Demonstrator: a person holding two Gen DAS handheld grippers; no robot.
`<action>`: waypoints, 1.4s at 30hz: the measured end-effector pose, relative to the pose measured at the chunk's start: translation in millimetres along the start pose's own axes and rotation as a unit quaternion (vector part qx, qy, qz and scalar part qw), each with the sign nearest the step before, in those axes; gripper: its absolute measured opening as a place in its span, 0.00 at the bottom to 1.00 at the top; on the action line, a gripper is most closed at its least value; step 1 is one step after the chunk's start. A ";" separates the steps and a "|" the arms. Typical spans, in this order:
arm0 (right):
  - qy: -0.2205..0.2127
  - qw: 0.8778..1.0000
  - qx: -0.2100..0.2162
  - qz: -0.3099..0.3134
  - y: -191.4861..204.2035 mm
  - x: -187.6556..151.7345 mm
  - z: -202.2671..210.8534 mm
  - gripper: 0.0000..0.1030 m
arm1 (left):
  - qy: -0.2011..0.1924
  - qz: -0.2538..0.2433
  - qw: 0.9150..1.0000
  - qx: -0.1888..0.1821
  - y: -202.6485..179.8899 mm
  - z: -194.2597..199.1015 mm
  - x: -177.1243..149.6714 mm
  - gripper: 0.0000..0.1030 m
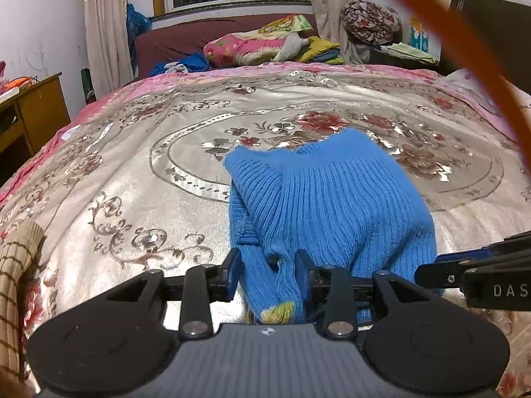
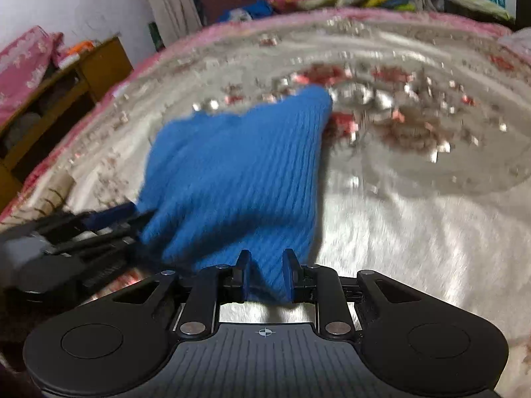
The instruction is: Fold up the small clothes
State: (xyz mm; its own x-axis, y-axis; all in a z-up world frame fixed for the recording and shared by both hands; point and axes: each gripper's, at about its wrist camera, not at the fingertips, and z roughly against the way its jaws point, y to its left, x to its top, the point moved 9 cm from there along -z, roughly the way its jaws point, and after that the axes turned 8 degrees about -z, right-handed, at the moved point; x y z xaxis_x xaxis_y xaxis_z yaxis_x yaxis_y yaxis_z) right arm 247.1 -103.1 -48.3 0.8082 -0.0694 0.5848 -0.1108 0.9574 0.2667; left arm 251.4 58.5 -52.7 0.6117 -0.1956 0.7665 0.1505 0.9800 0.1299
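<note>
A blue ribbed knit sweater [image 1: 332, 192] lies bunched on the floral bedspread [image 1: 132, 172], and its near edge rises into both grippers. My left gripper [image 1: 267, 275] has a thick fold of the knit, with a yellow-green patch below, filling the gap between its blue pads. In the right wrist view the same sweater [image 2: 239, 172] runs up into my right gripper [image 2: 267, 275], whose pads pinch a narrower fold. The right gripper's fingers [image 1: 444, 260] reach the sweater's right edge in the left view. The left gripper's fingers [image 2: 113, 214] sit at its left edge in the right view.
A beige checked garment [image 1: 16, 282] lies at the bed's near left. A wooden cabinet [image 1: 36, 109] stands left of the bed. Pillows and folded bedding [image 1: 252, 46] are piled at the far end under a window. An orange cable [image 1: 481, 59] crosses the upper right.
</note>
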 end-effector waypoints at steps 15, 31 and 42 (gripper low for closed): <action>-0.037 0.999 0.014 -0.021 20.0 -9.4 33.7 0.28 | 0.010 0.035 0.999 -0.008 -3.3 24.8 -14.5 0.73; -0.039 0.998 0.006 -0.039 15.0 -32.1 47.6 0.30 | 0.010 0.026 0.999 0.017 -11.1 41.1 -29.1 0.95; -0.033 0.999 -0.014 -0.034 9.9 -40.4 40.9 0.30 | 0.004 0.029 0.999 0.013 -10.3 42.5 -30.5 0.95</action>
State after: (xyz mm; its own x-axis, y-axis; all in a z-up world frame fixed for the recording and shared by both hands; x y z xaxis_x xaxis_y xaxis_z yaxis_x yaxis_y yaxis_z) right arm 189.7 -102.3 -38.0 0.7727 -0.1518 0.6163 -0.0403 0.9573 0.2864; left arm 198.2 55.9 -50.7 0.6252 -0.1385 0.7681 0.0950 0.9903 0.1013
